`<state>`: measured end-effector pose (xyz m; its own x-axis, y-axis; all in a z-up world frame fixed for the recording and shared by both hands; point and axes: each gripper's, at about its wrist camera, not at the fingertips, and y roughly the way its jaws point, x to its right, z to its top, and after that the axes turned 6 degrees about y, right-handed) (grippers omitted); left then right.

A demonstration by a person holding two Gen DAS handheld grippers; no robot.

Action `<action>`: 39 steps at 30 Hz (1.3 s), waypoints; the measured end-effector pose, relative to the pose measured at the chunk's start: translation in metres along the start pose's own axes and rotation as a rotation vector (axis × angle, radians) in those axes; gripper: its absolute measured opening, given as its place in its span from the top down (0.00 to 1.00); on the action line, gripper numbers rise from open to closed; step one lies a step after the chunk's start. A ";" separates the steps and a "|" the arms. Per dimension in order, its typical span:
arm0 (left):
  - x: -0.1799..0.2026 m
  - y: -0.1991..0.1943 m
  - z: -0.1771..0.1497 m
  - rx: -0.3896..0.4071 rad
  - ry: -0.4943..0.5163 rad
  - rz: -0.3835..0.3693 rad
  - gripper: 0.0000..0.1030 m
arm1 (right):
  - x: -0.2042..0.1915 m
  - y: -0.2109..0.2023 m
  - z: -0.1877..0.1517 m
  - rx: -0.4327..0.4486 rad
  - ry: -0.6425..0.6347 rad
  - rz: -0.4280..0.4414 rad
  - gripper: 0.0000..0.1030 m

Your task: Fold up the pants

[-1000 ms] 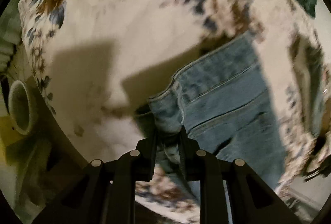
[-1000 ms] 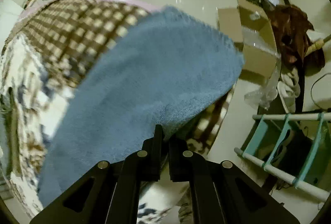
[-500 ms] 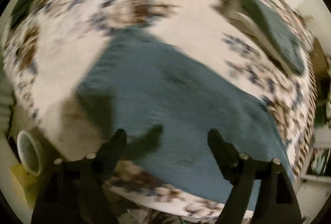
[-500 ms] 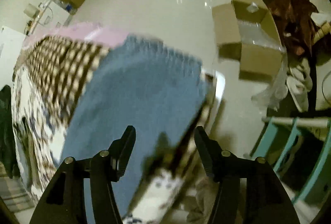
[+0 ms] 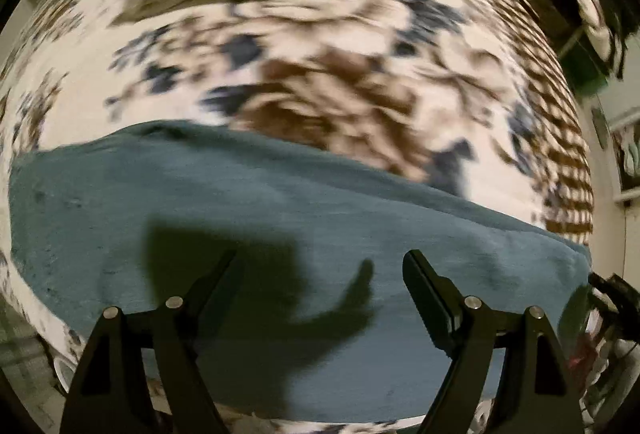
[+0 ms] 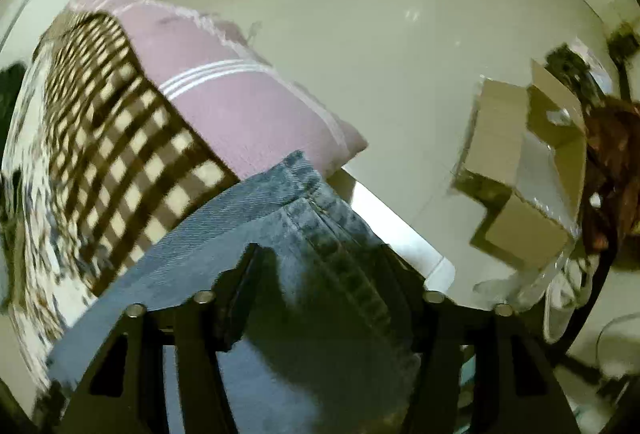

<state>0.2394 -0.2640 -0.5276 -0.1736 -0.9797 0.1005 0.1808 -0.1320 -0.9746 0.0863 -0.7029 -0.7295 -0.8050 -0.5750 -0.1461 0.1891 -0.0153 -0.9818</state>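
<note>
My left gripper (image 5: 320, 274) hovers with its jaws wide apart and empty over the jeans (image 5: 280, 218), folded along the bed's (image 5: 100, 105) near edge. My right gripper (image 6: 324, 274) has been closing astride the hem, not yet pinching. Next: pinch and fold across.

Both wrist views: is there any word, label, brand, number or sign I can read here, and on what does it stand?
None can be read.
Jeans: no label or tag shows.
Cardboard box: its faces look plain; any print is too blurred to tell.
Pink cloth: only white stripes, no lettering.
Floral cover: only a pattern, smeared by motion.
</note>
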 end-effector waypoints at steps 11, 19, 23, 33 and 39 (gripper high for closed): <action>0.027 0.008 0.001 -0.053 0.043 -0.048 0.22 | 0.000 -0.039 0.010 0.138 -0.070 0.057 0.99; 0.043 0.019 -0.005 -0.080 0.103 -0.014 0.22 | 0.018 0.023 0.023 -0.120 0.000 0.128 0.52; 0.052 0.025 -0.007 -0.099 0.116 -0.019 0.22 | 0.011 0.026 0.015 -0.072 -0.070 0.109 0.85; 0.076 0.024 -0.008 -0.109 0.130 -0.033 0.22 | -0.024 -0.029 0.015 0.153 -0.193 0.039 0.90; 0.090 0.029 -0.010 -0.102 0.156 -0.013 0.22 | -0.029 -0.003 0.027 0.097 -0.161 -0.001 0.90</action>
<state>0.2192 -0.3548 -0.5490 -0.3252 -0.9415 0.0887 0.0801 -0.1209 -0.9894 0.1241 -0.7086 -0.7196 -0.7065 -0.6981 -0.1160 0.2474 -0.0901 -0.9647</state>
